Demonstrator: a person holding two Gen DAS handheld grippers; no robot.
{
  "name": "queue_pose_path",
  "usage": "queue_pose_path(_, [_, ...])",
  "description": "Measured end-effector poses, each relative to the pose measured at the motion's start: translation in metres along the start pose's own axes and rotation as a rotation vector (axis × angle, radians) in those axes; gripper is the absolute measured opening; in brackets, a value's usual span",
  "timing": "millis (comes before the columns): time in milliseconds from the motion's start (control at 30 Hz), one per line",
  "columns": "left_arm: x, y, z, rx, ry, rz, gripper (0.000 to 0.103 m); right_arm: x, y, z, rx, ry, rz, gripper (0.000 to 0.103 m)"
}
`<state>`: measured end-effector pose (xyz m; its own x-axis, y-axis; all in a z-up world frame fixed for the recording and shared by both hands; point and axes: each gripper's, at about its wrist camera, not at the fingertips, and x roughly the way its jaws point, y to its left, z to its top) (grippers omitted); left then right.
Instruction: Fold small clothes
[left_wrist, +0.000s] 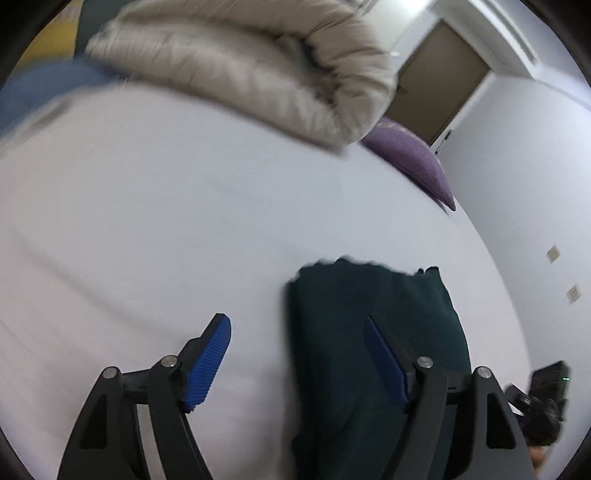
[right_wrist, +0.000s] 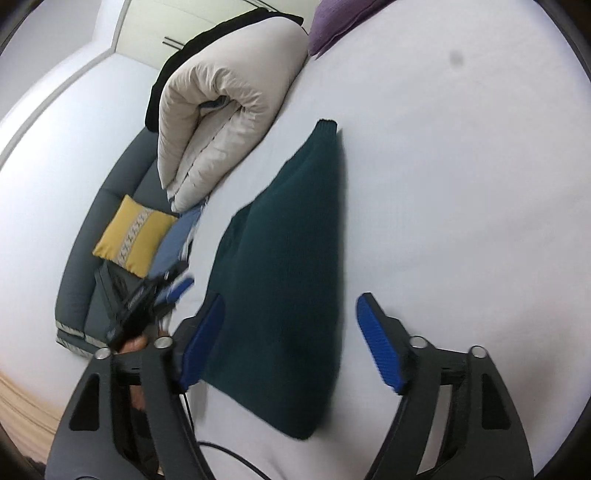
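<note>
A dark green knit garment (right_wrist: 291, 280), folded into a long narrow shape, lies flat on the white bed sheet (right_wrist: 461, 184). My right gripper (right_wrist: 290, 339) hangs above its near end, jaws spread, gripping nothing. My left gripper (left_wrist: 299, 354) stands likewise spread and empty beside the garment's edge. A rolled beige duvet (right_wrist: 221, 110) lies beyond.

Room inventory: what surrounds your white bed (right_wrist: 461, 184)

Against it, a rolled beige duvet (right_wrist: 221, 110); beyond that a grey sofa (right_wrist: 85, 266) bearing a yellow cushion (right_wrist: 135, 236); purple pillow (left_wrist: 413, 158) on the bed; pale walls (left_wrist: 517, 166), brown door (left_wrist: 439, 85).
</note>
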<state>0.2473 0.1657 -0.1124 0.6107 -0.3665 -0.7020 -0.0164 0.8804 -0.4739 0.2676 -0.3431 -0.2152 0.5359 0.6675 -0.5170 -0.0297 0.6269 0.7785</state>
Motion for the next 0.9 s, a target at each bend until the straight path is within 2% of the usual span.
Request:
queue_pose_path(100, [0.012, 0.019, -0.007, -0.073, 0.099, -0.095, 0.075, 0.017, -0.003, 0.011, 0.033, 0.052, 0.031, 0.076])
queue_pose_path(167, [0.028, 0.022, -0.017, -0.119, 0.198, -0.178, 0.075, 0.035, -0.009, 0.018, 0.079, 0.101, 0.047, 0.076])
queue_pose_path(233, [0.038, 0.016, -0.024, -0.096, 0.247, -0.194, 0.075, 0.046, -0.010, 0.021, 0.085, 0.124, 0.048, 0.076])
queue_pose_path(300, [0.044, 0.010, -0.027, -0.073, 0.262, -0.183, 0.075, 0.055, -0.008, 0.023, 0.082, 0.149, 0.058, 0.076])
queue_pose_path(433, [0.053, 0.023, -0.020, -0.169, 0.324, -0.266, 0.075, 0.063, -0.009, 0.027, 0.082, 0.177, 0.072, 0.076])
queue_pose_path(667, [0.069, 0.025, -0.013, -0.255, 0.404, -0.357, 0.073, 0.070, -0.016, 0.030, 0.123, 0.170, 0.137, 0.073])
queue_pose_path(800, [0.079, 0.009, -0.017, -0.230, 0.435, -0.381, 0.071, 0.080, -0.012, 0.033, 0.112, 0.183, 0.130, 0.072])
queue_pose_path(833, [0.078, 0.008, -0.018, -0.230, 0.436, -0.381, 0.069, 0.084, -0.011, 0.035, 0.110, 0.191, 0.118, 0.070])
queue_pose_path(867, [0.080, 0.007, -0.018, -0.238, 0.438, -0.379, 0.059, 0.089, -0.010, 0.036, 0.108, 0.203, 0.099, 0.069])
queue_pose_path(900, [0.082, 0.010, -0.019, -0.260, 0.441, -0.378, 0.044, 0.093, -0.009, 0.037, 0.107, 0.213, 0.077, 0.064])
